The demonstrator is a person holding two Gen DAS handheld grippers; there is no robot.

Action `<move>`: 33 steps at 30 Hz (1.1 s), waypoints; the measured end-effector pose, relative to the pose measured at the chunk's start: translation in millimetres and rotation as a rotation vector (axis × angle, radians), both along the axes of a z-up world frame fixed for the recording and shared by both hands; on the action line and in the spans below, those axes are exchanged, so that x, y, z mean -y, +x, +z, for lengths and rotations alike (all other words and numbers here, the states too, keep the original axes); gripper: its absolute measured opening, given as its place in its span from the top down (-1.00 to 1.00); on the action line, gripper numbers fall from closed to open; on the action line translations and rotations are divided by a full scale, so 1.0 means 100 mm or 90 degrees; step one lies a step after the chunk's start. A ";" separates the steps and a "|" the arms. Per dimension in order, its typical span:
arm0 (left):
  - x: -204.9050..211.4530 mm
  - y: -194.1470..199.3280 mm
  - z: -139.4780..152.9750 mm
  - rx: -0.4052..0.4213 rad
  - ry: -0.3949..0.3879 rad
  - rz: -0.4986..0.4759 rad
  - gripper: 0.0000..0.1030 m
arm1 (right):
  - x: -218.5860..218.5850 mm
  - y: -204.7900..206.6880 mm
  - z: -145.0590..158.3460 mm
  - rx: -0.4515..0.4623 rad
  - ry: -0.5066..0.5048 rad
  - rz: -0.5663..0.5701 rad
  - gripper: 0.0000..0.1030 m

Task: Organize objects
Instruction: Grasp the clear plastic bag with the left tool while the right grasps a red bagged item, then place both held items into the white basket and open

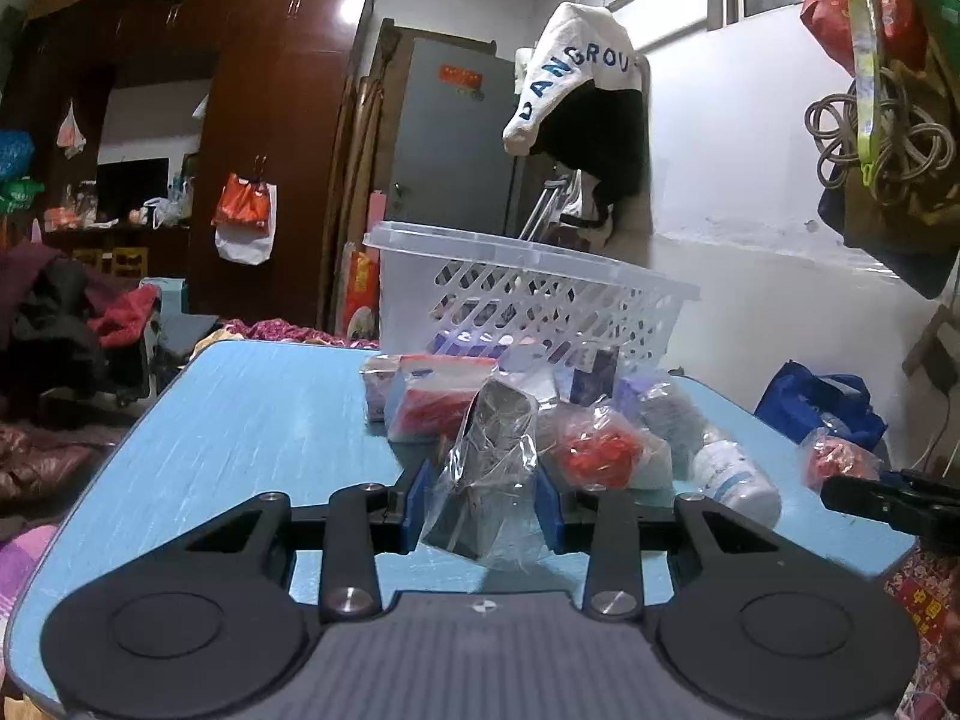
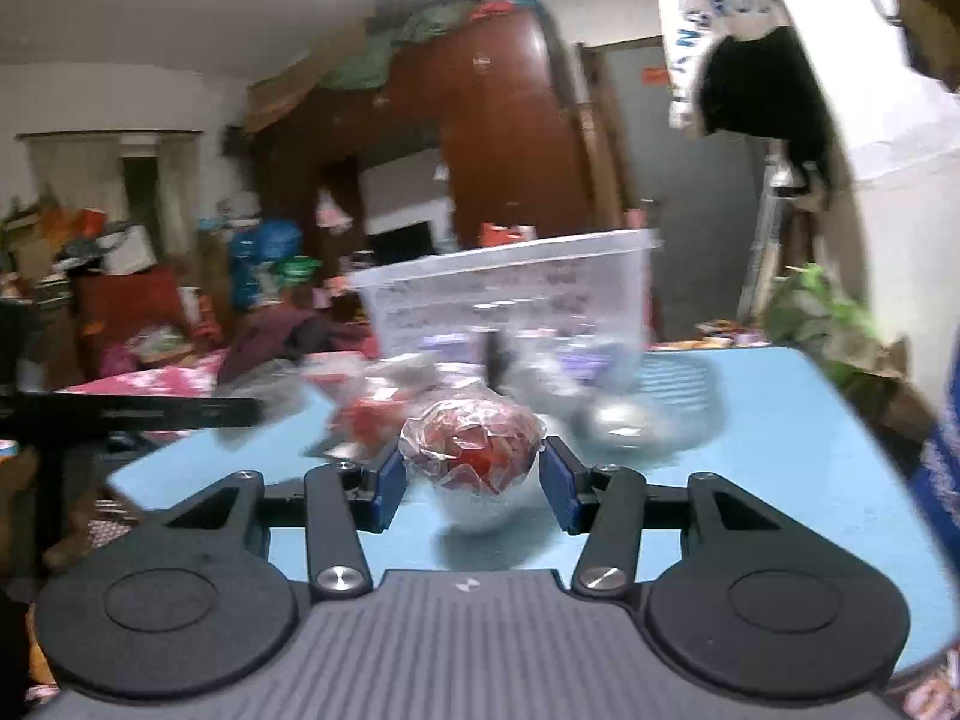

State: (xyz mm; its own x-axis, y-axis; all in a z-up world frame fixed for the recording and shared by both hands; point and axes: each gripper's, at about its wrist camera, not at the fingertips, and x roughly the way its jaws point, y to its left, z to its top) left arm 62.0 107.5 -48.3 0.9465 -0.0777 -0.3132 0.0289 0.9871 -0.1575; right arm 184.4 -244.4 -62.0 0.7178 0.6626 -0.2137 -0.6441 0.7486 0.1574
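My left gripper [image 1: 485, 501] is shut on a dark grey packet in clear wrap [image 1: 492, 456], held just above the blue table [image 1: 240, 420]. My right gripper [image 2: 474, 483] is shut on a clear bag of red pieces [image 2: 474, 450], its blue pads [image 2: 390, 480] pressing both sides. In the left wrist view that gripper [image 1: 888, 504] shows at the right edge with the red bag [image 1: 837, 462]. Behind both stands a white lattice basket [image 1: 540, 294], also blurred in the right wrist view [image 2: 510, 300]. Loose items lie before the basket: a red-and-white packet [image 1: 438, 396], another red bag [image 1: 597, 450], a white bottle [image 1: 738, 477].
A grey wrapped ball [image 1: 672, 414] and purple boxes [image 1: 591, 372] crowd the basket's front. A blue bag [image 1: 816, 402] sits past the table's right edge. Clothes and a bed lie to the left, and a wall with hanging clothes stands behind the table.
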 end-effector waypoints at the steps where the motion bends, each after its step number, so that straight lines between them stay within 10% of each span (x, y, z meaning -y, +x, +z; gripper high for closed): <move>1: 0.00 0.00 0.00 -0.001 -0.002 0.000 0.21 | 0.02 0.04 -0.02 -0.008 0.002 -0.005 -0.01; 33: -0.01 0.22 0.29 0.030 -0.035 -0.047 0.21 | -0.09 0.44 0.32 0.031 0.014 -0.010 0.00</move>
